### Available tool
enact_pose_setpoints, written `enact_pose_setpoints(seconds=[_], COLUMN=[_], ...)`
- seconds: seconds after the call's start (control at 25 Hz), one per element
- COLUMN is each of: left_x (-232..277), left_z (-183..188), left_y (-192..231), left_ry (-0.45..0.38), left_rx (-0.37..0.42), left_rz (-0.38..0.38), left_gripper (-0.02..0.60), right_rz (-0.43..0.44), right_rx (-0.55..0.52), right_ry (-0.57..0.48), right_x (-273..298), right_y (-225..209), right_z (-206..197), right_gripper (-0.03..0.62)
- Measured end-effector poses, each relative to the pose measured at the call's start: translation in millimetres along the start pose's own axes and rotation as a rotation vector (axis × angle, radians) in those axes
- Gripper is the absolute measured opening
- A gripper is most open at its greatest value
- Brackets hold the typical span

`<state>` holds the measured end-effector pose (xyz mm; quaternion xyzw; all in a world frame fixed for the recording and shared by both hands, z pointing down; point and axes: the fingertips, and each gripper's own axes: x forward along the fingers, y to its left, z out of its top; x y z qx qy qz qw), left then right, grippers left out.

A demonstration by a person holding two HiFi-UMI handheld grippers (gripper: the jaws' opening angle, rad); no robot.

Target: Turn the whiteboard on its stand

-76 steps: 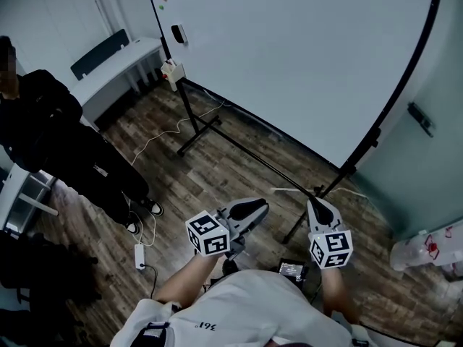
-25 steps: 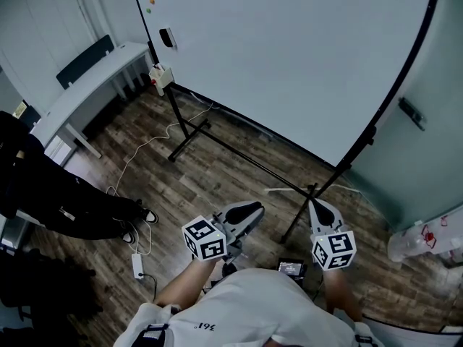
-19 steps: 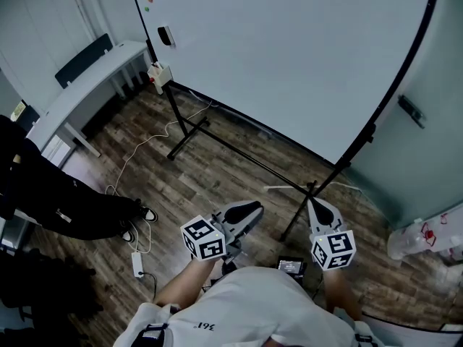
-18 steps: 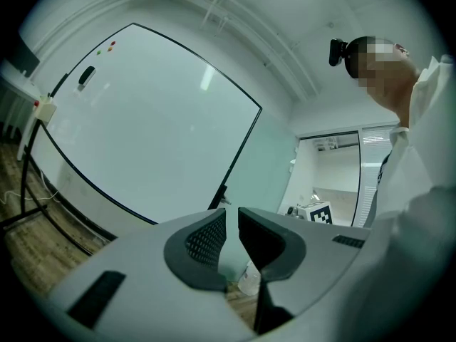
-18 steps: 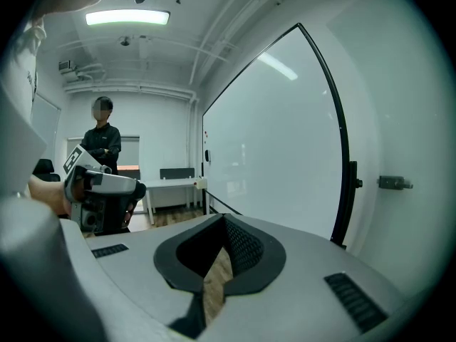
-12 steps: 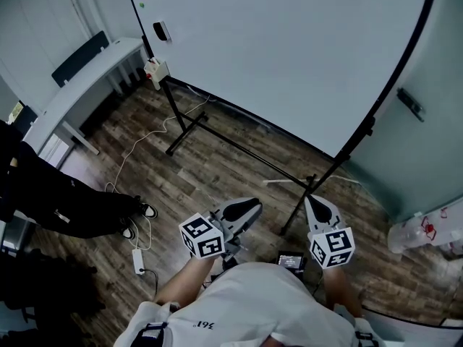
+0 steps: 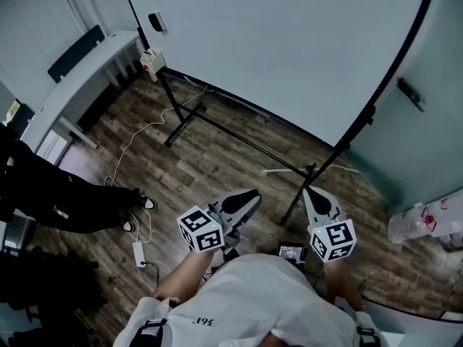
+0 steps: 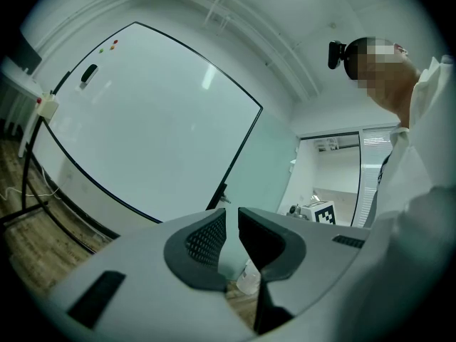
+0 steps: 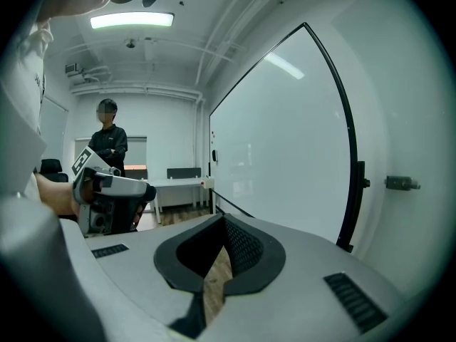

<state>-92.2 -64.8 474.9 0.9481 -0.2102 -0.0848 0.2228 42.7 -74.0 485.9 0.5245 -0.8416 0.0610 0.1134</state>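
The large whiteboard point(image 7: 289, 49) in its black frame stands ahead of me on a black stand point(image 7: 239, 147) with floor legs. It also fills the left gripper view point(image 8: 142, 134) and the right side of the right gripper view point(image 9: 278, 155). My left gripper point(image 7: 253, 194) is held level short of the stand's crossbar. Its jaws are drawn together save for a thin slit point(image 8: 232, 212), with nothing between them. My right gripper point(image 7: 309, 191) hovers near the stand's right foot, shut and empty point(image 9: 224, 218). Neither gripper touches the board or the stand.
A person in black point(image 7: 65, 194) stands at the left beside a white desk point(image 7: 79, 71). A cable and power strip point(image 7: 139, 253) lie on the wood floor. A small box point(image 7: 150, 60) hangs on the stand's left post. A plastic bag point(image 7: 427, 226) sits at the right.
The person in black has stepped further left since the oldest frame. The board has slid slightly up and left in the head view. Both grippers keep their places and jaw states.
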Motion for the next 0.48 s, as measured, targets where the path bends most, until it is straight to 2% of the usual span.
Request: enact_pose_setpoints(seconds=[0.48], left_x=[5.9], left_z=[3.8], left_y=[-0.3], left_ry=[0.001], left_rx=[0.02], left_rz=[-0.019], left_gripper=[0.06], right_rz=[0.008], right_rx=[-0.036], right_ry=[0.006], right_x=[5.0], right_y=[-1.5], right_z=[3.6], right_gripper=[0.025])
